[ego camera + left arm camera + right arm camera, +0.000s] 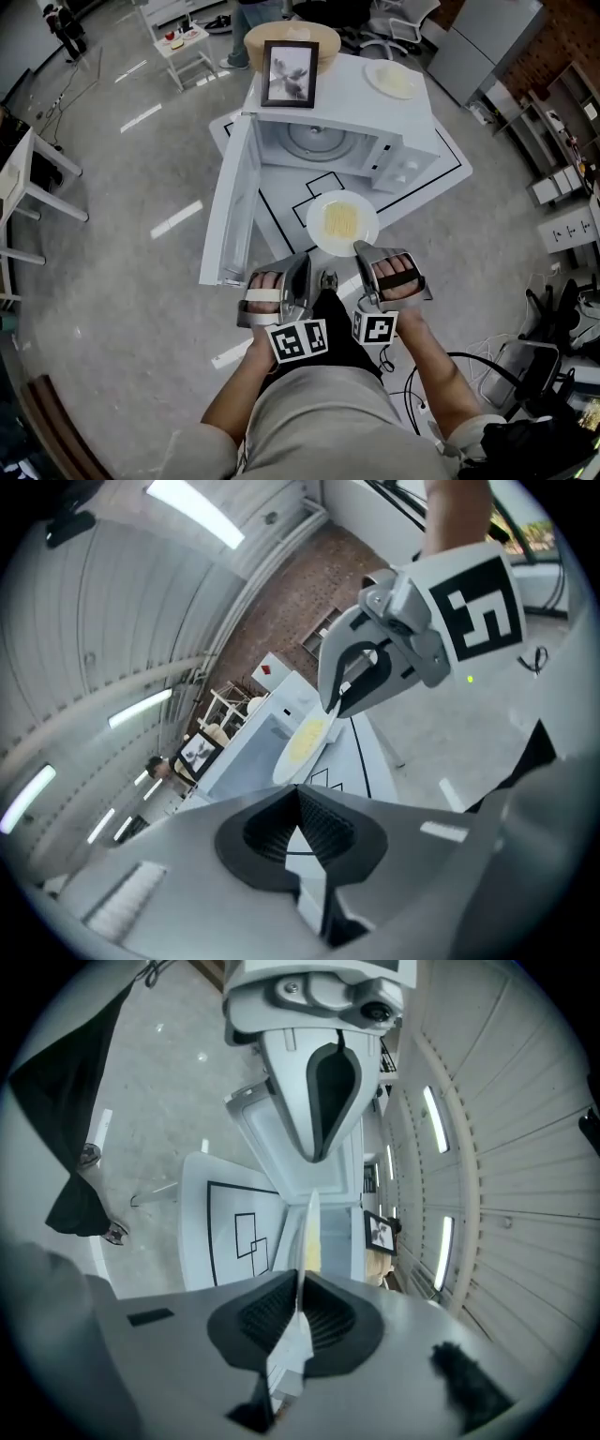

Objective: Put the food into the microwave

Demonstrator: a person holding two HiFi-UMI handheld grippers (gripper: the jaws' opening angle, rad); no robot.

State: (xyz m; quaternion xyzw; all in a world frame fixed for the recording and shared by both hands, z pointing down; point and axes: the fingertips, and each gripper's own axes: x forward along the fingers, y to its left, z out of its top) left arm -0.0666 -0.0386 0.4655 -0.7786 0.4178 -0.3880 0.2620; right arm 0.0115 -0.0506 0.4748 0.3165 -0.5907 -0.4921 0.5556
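Observation:
A white plate (342, 222) of yellow food hangs in front of the white microwave (375, 112), whose door (230, 202) swings wide open to the left. My right gripper (364, 249) is shut on the plate's near rim. In the right gripper view the plate (307, 1227) shows edge-on between the pads of the gripper (300, 1309). My left gripper (300, 272) sits just left of the plate, near the door's lower edge. Its jaws (300, 803) meet with nothing between them. The left gripper view also catches the plate (305, 742) and the right gripper (342, 700).
The microwave stands on a low white platform (441, 161) marked with black lines. On its top are a framed picture (289, 75) and a second plate (392, 79). A round wooden table (323, 42) stands behind it. Cabinets (487, 47) line the right side.

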